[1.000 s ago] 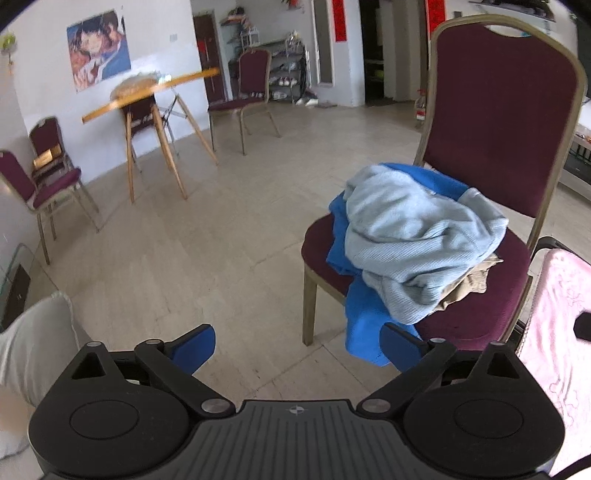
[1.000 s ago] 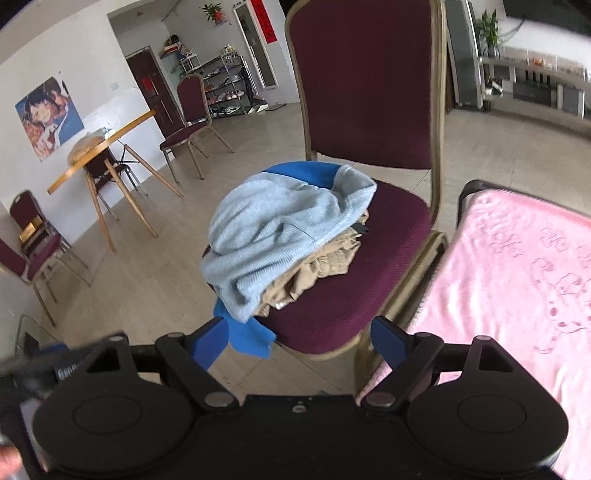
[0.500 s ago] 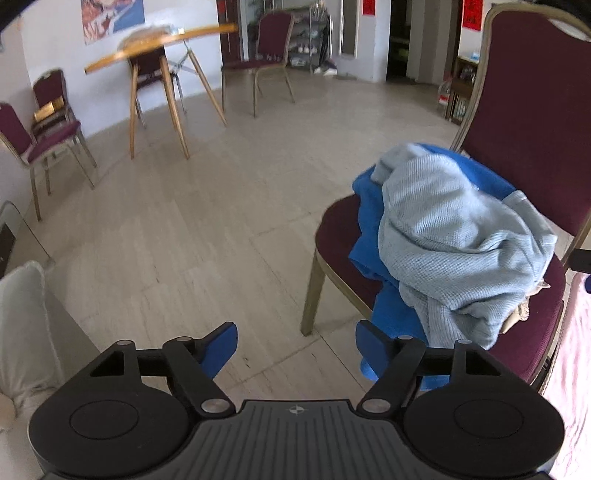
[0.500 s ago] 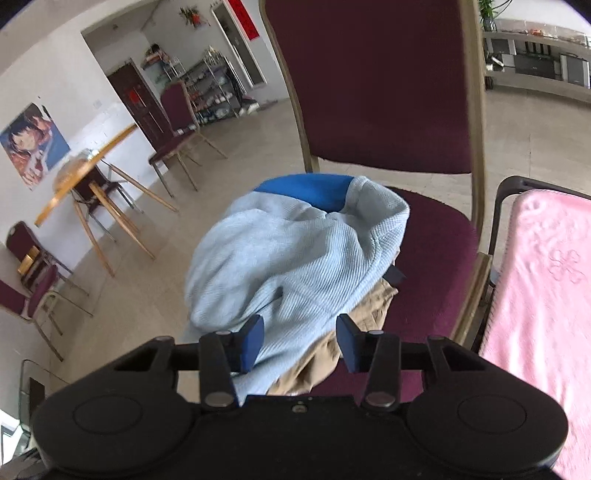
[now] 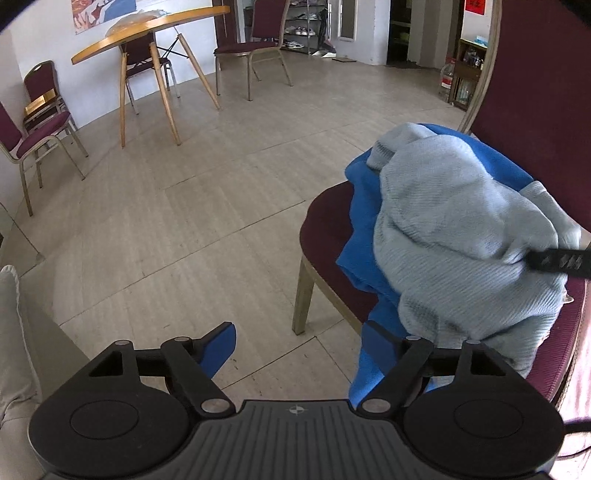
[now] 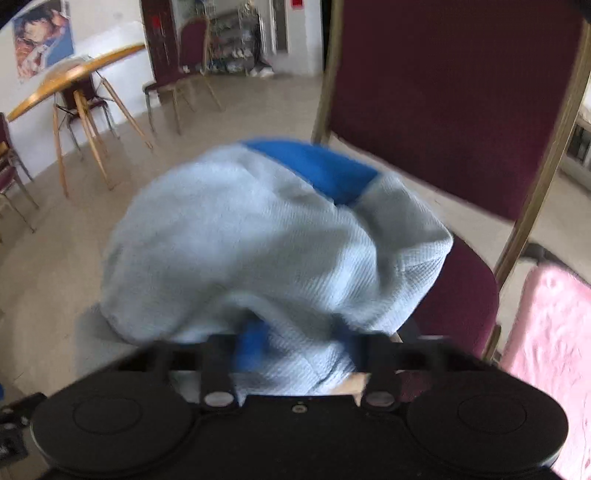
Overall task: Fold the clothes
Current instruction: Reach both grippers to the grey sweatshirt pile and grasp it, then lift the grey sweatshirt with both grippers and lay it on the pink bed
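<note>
Sweater [image 6: 258,236], pale ribbed knit, heaped on the chair [image 6: 461,288] over a blue garment [image 5: 364,236]. Soft, light, likely to sag. My right gripper [image 6: 295,343] is closing on a front fold; left gripper [image 5: 299,341] spread, opening, holding nothing. I'd take the hem next.

Pale blue ribbed sweater [image 5: 461,236] over bright blue garment [image 5: 364,206]. Maroon chair [image 5: 535,96], gold frame. Pink patterned cloth [image 6: 550,332]. Beige striped floor [image 5: 184,221]. Blue fingers [image 5: 218,347] on black gripper. Yellow-wood bench [image 5: 147,29], white wall.
</note>
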